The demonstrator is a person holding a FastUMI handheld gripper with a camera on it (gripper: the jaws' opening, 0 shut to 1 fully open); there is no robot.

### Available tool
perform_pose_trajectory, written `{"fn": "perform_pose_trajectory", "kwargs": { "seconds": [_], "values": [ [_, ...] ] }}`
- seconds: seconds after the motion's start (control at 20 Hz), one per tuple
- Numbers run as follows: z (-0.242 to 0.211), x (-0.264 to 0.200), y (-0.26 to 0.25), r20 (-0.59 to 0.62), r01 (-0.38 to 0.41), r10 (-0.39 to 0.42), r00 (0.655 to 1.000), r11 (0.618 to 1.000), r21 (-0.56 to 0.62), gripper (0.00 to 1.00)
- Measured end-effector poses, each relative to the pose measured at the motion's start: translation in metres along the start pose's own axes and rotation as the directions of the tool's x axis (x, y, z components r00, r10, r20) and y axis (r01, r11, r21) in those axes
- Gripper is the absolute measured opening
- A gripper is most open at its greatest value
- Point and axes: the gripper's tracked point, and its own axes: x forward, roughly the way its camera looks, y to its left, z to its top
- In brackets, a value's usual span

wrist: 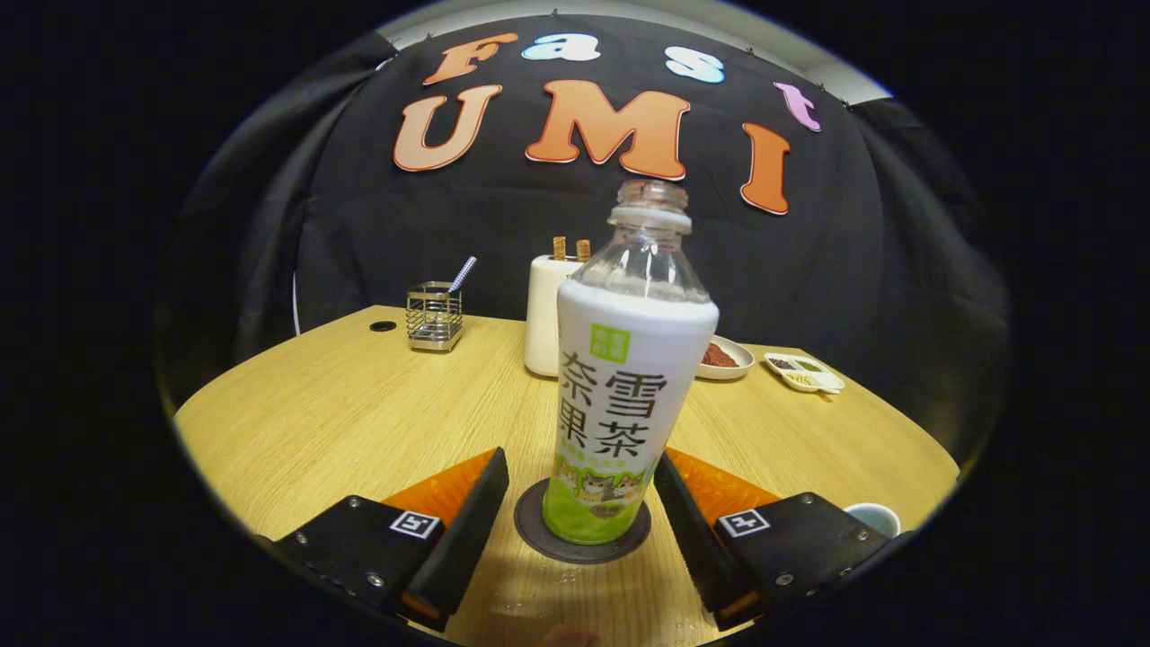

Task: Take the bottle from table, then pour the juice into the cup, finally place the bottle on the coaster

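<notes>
Bottle [620, 395], clear plastic, uncapped, white-and-green label, stands upright on the dark round coaster [582, 537]; the claw [580, 503] gapes wide, fingers apart from it. Bare wooden tabletop [341, 413] lies leftward.

The bottle [629, 377] stands upright on the coaster [582, 537] between the spread fingers [579, 512], a narrow gap on either side of it, neither finger touching. Beyond it a white holder [544, 314] rises close behind, blocking the straight path ahead. A wire rack [434, 316] sits far left beyond the fingers; a dish [726, 358] and a small tray [804, 372] lie far right. A cup [875, 518] sits just outside the right finger. The surface [341, 413] left of the fingers is open wood.
</notes>
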Motion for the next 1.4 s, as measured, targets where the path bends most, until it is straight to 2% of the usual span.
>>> {"fn": "perform_pose_trajectory", "kwargs": {
  "seconds": [0.2,0.45,0.8,0.9,1.1,1.25,1.4],
  "values": [
    [0.032,-0.032,-0.008,0.080,0.028,-0.031,0.996,0.999,0.036,0.98],
    [0.087,-0.079,-0.004,0.204,0.043,-0.043,0.978,0.999,0.006,0.98],
    [0.159,-0.153,0.031,0.356,0.080,-0.070,0.932,0.997,-0.014,0.98],
    [0.177,-0.172,0.043,0.399,0.089,-0.086,0.913,0.996,0.012,0.98],
    [0.198,-0.207,0.081,0.449,0.037,-0.042,0.892,0.999,0.020,0.98],
    [0.220,-0.233,0.097,0.532,0.009,-0.028,0.846,0.999,0.038,0.98],
    [0.226,-0.252,0.121,0.541,-0.056,0.045,0.840,0.998,0.004,0.98]
  ]
}}
